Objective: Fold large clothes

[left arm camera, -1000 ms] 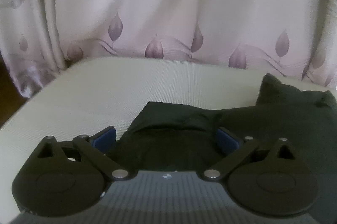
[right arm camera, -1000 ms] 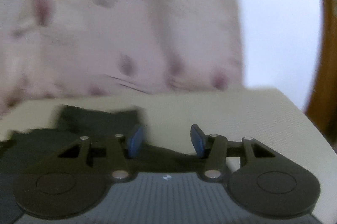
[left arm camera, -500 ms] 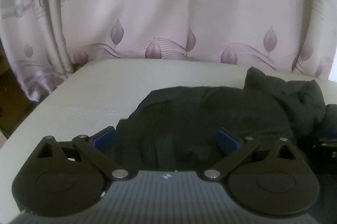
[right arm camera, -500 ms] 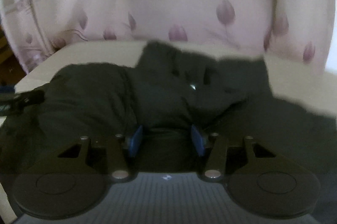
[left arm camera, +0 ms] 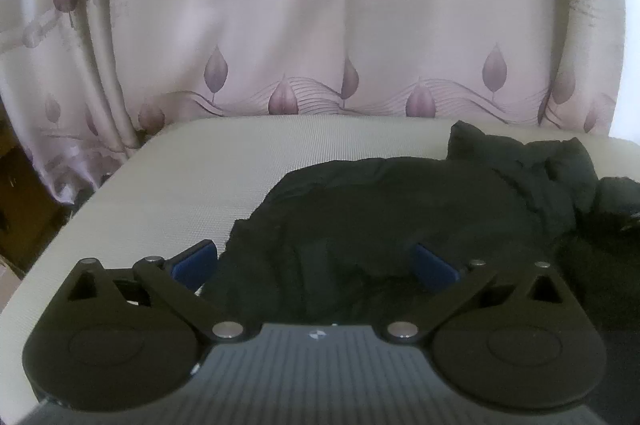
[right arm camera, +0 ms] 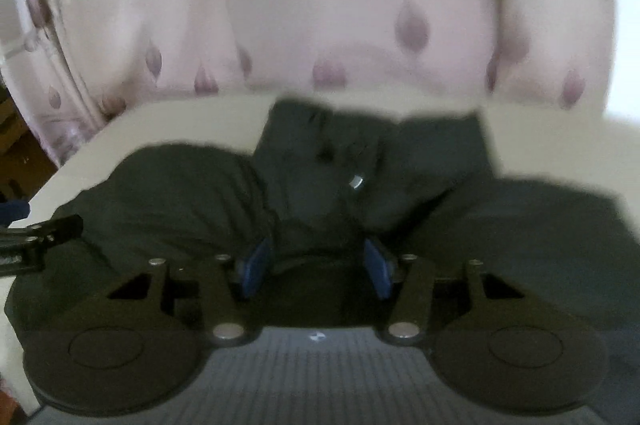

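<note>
Lying crumpled on the cream table (left arm camera: 208, 161): dark garment (left arm camera: 400, 209), before a leaf-print curtain (left arm camera: 280, 37). Left gripper (left arm camera: 316, 263) spread wide over its near edge. Right gripper (right arm camera: 316, 261) part-open, cloth bunched between pads.

Dark matt cloth garment (left arm camera: 400, 209), soft and creased; beige worktop (left arm camera: 224, 161) with fine woven ribbing; satin-sheen printed curtain (left arm camera: 280, 37); left tool (left arm camera: 316, 265) of matt black plastic, blue pads (left arm camera: 192, 263).
</note>
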A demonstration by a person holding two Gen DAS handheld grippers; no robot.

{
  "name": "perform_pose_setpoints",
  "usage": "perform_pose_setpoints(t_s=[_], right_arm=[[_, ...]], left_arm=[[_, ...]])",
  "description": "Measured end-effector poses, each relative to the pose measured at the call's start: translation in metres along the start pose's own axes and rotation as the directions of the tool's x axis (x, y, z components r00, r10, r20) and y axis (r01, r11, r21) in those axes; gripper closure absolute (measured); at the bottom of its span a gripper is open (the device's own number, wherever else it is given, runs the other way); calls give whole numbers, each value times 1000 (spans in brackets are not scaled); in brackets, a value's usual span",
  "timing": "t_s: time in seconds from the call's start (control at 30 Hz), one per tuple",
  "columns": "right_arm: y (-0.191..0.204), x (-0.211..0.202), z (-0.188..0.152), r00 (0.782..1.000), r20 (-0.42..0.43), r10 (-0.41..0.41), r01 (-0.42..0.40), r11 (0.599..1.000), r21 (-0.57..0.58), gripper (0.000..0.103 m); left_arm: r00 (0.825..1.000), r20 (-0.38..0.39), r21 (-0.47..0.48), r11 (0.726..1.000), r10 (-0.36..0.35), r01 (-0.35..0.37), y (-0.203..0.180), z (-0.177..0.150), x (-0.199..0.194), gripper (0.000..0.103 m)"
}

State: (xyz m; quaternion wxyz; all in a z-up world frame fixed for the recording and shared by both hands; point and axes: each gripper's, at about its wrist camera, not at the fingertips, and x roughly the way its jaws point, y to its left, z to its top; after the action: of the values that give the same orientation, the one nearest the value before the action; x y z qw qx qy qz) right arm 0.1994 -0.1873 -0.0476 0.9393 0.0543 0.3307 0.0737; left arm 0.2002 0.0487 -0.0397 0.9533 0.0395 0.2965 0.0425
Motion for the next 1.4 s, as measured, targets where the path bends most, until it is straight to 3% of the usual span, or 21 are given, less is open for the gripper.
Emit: perform_pose_setpoints(t_s=[0.13, 0.3, 0.43, 0.53, 0.6, 0.63, 0.8, 0.93, 1.03, 1.1, 1.17, 1.23, 1.4], right_arm=[[-41, -39, -16, 986, 95, -139, 140, 990, 2, 51], [-104, -70, -48, 952, 90, -292, 286, 956, 70, 51], [-135, -91, -88, 936, 75, -344, 331, 932, 145, 51], [-152, -87, -115, 944, 38, -328, 312, 924, 220, 49], [-162, -82, -129, 953, 29, -301, 280, 916, 287, 42], [-168, -78, -134, 959, 23, -284, 261, 908, 327, 36], [-175, -78, -129, 966, 0, -260, 243, 905, 348, 34], [-152, -111, -119, 912, 143, -384, 336, 901, 273, 34], [-124, -135, -108, 902, 285, -323, 266, 938, 220, 34], [-101, -140, -95, 903, 329, -276, 243, 960, 138, 34], [-87, -134, -82, 919, 338, -204, 179, 978, 104, 34], [-80, -118, -66, 939, 310, -147, 126, 988, 86, 34], [-61, -74, -46, 969, 236, -76, 66, 997, 48, 34]], left_arm=[[1000, -1, -1, 1000, 9, -9, 3, -2, -2, 0], [1000, -3, 10, 1000, 19, -19, 2, -4, -4, 0], [1000, -13, 21, 999, 25, -25, -1, -7, -3, 0], [999, -21, 25, 999, 25, -24, -4, -9, -4, 0], [999, -25, 29, 999, 26, -25, -6, -10, -5, 0], [999, -26, 29, 999, 24, -23, -6, -10, -6, 0], [999, -28, 43, 999, 21, -20, -4, -12, -10, 0], [999, -33, 28, 1000, 16, -15, 5, -12, -11, 0], [999, -29, 4, 1000, -20, 20, 22, -12, -14, 0], [999, -23, 25, 999, -23, 24, 33, -12, -13, 2], [999, -23, 47, 999, -22, 23, 47, -14, -10, 12], [996, -60, 23, 997, -68, 70, 66, -16, -4, 25], [963, -134, -61, 972, -235, 229, 107, -22, 18, 26]])
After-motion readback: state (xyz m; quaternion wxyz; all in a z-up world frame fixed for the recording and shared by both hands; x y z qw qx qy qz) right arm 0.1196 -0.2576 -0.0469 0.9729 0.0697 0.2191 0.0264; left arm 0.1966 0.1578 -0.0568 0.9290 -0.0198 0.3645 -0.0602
